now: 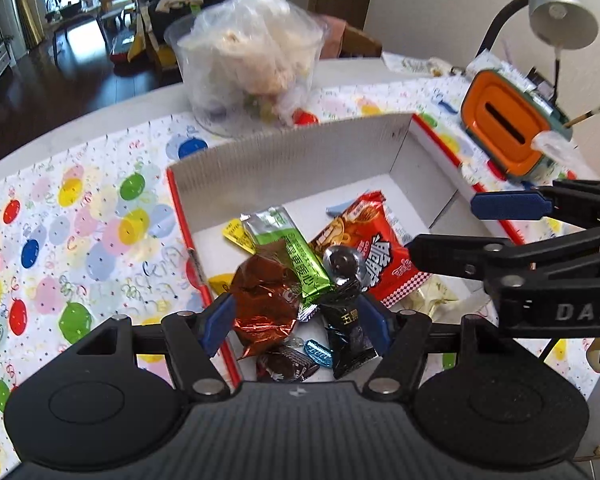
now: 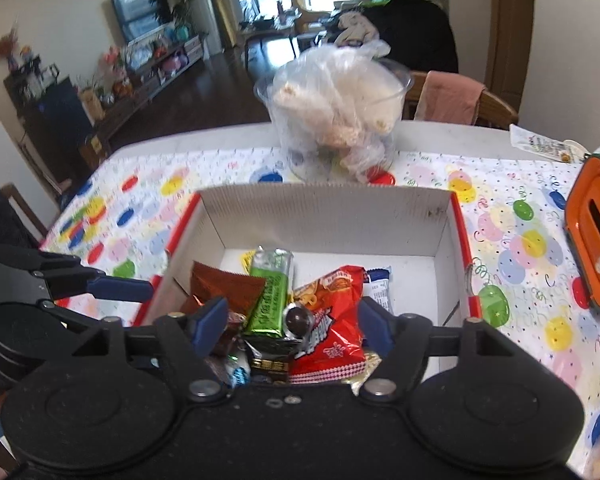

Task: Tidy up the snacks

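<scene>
A white cardboard box with a red rim (image 1: pixel 292 160) (image 2: pixel 328 216) holds a pile of snacks: a red packet (image 1: pixel 364 248) (image 2: pixel 332 316), a green bar (image 1: pixel 292 256) (image 2: pixel 272 292), a copper foil packet (image 1: pixel 266 300) (image 2: pixel 224 284), a black sachet (image 1: pixel 346 332) and small dark candies (image 1: pixel 286 364). My left gripper (image 1: pixel 298 320) is open above the near end of the box, straddling the pile. My right gripper (image 2: pixel 290 322) is open over the same pile; it also enters the left wrist view from the right (image 1: pixel 440 228).
A clear plastic tub stuffed with bagged snacks (image 1: pixel 252 68) (image 2: pixel 336 116) stands behind the box. An orange tissue holder (image 1: pixel 512 128) (image 2: pixel 596 232) sits at the right, under a grey desk lamp (image 1: pixel 560 8). A balloon-print cloth (image 1: pixel 80 220) covers the table.
</scene>
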{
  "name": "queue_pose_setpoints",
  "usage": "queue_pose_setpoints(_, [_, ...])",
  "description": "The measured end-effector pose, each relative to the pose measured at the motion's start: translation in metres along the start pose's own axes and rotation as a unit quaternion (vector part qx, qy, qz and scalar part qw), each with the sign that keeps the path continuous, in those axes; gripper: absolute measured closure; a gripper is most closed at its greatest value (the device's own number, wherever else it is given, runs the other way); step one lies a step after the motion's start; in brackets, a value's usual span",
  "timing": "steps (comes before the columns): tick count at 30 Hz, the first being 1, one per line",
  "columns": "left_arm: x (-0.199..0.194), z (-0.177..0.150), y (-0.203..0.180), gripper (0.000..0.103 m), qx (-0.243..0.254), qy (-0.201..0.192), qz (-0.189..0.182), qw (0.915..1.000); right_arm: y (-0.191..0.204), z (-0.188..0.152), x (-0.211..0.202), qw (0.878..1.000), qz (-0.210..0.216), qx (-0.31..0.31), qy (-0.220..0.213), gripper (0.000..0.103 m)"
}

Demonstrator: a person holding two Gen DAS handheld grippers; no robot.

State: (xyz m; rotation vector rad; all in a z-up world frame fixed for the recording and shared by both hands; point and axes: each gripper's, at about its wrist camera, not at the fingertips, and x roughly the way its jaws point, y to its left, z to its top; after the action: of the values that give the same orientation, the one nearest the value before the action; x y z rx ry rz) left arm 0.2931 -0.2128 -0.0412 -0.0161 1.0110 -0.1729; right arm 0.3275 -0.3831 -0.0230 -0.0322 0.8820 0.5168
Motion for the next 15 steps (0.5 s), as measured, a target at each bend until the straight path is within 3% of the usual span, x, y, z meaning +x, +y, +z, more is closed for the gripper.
queue_pose_setpoints(8, [-0.034,-0.012,0.017,0.032,0.008,-0.035,-0.008,0.9993,0.020,-0.008,-0.030,0.998,-0.012,0.024,-0.049,0.007])
queue_pose_setpoints(15, [-0.056,-0.024,0.033,0.028,0.006,-0.056,-0.008,0.9984,0.043,-0.016,-0.052,0.996,-0.023,0.018,-0.087,0.001])
